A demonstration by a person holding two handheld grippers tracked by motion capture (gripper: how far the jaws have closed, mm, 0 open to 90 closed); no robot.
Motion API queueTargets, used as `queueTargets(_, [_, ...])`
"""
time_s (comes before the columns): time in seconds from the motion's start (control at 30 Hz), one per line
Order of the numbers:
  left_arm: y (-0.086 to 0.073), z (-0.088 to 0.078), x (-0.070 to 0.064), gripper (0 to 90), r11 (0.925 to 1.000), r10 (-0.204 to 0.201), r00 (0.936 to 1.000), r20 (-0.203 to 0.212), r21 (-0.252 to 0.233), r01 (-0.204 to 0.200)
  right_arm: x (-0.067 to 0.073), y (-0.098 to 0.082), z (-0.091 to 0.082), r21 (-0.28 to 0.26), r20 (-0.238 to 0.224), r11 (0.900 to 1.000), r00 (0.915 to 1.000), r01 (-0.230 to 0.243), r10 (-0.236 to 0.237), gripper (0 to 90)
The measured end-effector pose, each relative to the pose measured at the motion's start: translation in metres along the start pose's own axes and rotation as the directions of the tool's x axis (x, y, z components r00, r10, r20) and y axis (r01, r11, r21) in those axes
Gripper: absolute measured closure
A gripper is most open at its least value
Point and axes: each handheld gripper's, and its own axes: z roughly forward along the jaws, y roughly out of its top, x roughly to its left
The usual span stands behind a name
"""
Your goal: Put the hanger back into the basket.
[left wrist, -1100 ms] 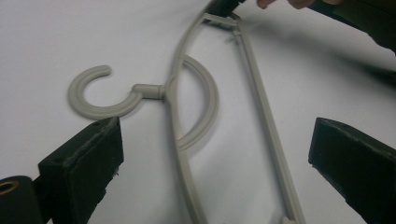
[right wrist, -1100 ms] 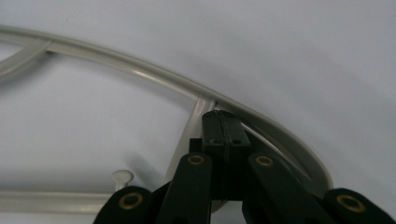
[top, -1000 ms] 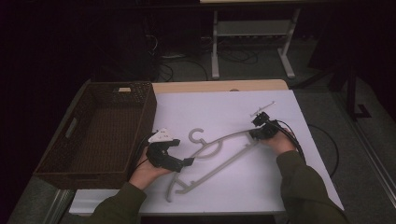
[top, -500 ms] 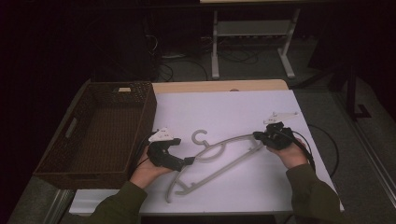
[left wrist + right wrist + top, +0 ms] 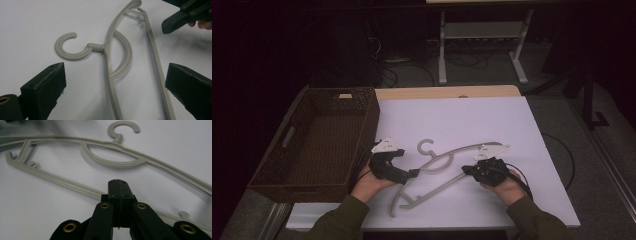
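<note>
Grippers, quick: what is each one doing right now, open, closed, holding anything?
Left gripper: jaws open, straddling the grey plastic clothes hanger, not pressing on it.
Right gripper: jaws closed together, empty, over the hanger's bottom bar.

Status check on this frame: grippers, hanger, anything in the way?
Left gripper open, straddling the grey hanger. Right gripper shut, empty, at the hanger's lower bar. Hanger flat on table; wicker basket off left, nothing blocking.

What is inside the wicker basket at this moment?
The basket shows a bare woven floor, with nothing lying in it. A small pale tag sits on its far rim. The strip of floor just behind the near wall is hidden by that wall.
</note>
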Motion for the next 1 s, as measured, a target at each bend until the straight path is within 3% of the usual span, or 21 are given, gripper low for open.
queueTargets(0.2, [-0.002, 0.0, 0.002, 3.1, 0.9999, -0.002, 1.0, -0.004, 0.011, 0.002, 0.007, 0.001, 0.013, 0.037, -0.009, 0.999, 0.9994, 0.033, -0.033, 89.7])
queueTargets(0.73, [-0.004, 0.001, 0.002, 3.2, 0.9998, -0.005, 0.9999, -0.012, 0.017, 0.005, 0.005, -0.004, 0.027, 0.089, 0.005, 0.996, 0.9994, 0.032, -0.033, 89.7])
queueTargets(1.0, [-0.006, 0.006, 0.002, 3.5, 0.9987, -0.006, 0.9999, -0.008, 0.051, 0.007, 0.005, -0.005, 0.029, 0.099, 0.007, 0.995, 0.9996, 0.027, -0.028, 89.8])
